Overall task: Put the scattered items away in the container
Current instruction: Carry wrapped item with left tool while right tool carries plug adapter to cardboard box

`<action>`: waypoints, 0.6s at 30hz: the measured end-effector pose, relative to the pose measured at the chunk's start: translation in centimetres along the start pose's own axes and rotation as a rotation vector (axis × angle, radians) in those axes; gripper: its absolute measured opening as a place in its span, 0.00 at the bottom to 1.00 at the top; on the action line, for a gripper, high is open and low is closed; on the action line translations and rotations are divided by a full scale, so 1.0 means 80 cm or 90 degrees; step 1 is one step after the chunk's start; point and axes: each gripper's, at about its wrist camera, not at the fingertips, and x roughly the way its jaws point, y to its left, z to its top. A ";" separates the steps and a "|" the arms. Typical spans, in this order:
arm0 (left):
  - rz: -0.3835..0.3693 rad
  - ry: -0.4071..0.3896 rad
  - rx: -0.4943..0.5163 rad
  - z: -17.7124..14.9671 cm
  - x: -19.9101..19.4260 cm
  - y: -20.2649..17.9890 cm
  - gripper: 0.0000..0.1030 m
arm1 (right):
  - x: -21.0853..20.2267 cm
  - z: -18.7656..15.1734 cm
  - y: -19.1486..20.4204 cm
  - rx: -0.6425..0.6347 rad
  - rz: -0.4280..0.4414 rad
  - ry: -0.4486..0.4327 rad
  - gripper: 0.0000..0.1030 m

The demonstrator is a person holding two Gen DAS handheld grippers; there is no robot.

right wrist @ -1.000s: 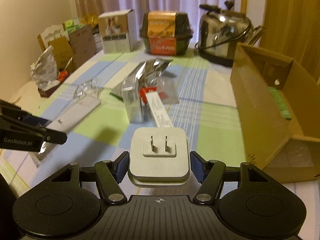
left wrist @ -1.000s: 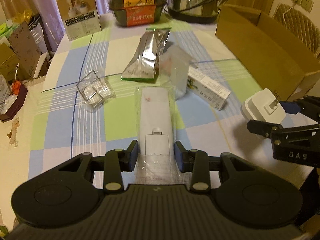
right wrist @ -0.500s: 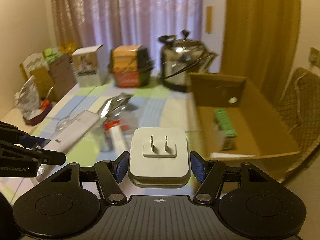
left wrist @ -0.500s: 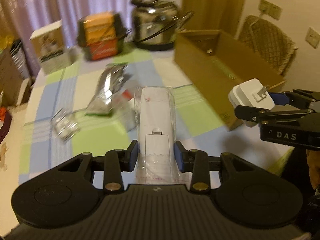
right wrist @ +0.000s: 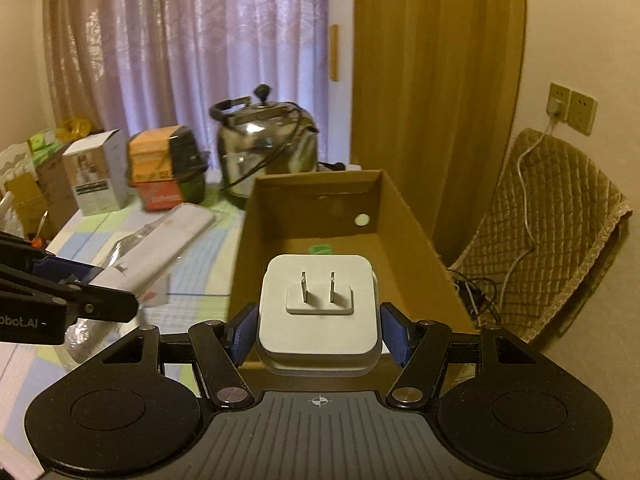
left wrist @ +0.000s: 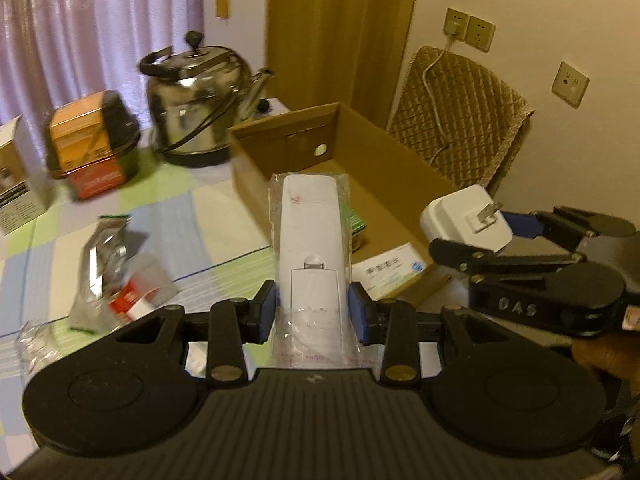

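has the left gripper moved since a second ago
Yes. The left gripper, shut on the remote, rose off the table and swung right, toward the box.

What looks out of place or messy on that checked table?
A crumpled silver foil pouch lies on the checked tablecloth beside a red-and-white packet, both outside the brown cardboard box. Nothing looks spilled or broken.

steel kettle [right wrist: 267, 145] | orange-black container [right wrist: 168, 166] | quilted chair cover [right wrist: 556, 236] | wall sockets [left wrist: 469, 29]
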 end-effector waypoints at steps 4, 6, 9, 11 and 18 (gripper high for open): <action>-0.011 0.006 -0.002 0.023 0.030 -0.017 0.32 | 0.015 0.008 -0.024 0.009 -0.007 0.008 0.65; -0.012 0.010 -0.008 0.031 0.043 -0.021 0.32 | 0.022 0.012 -0.033 0.010 -0.008 0.011 0.65; -0.019 0.016 -0.024 0.042 0.064 -0.023 0.32 | 0.035 0.016 -0.044 0.010 -0.009 0.017 0.65; -0.020 0.019 -0.029 0.047 0.076 -0.024 0.32 | 0.044 0.017 -0.049 0.010 -0.010 0.020 0.65; -0.018 0.034 -0.047 0.059 0.111 -0.019 0.32 | 0.070 0.022 -0.059 0.013 -0.007 0.030 0.65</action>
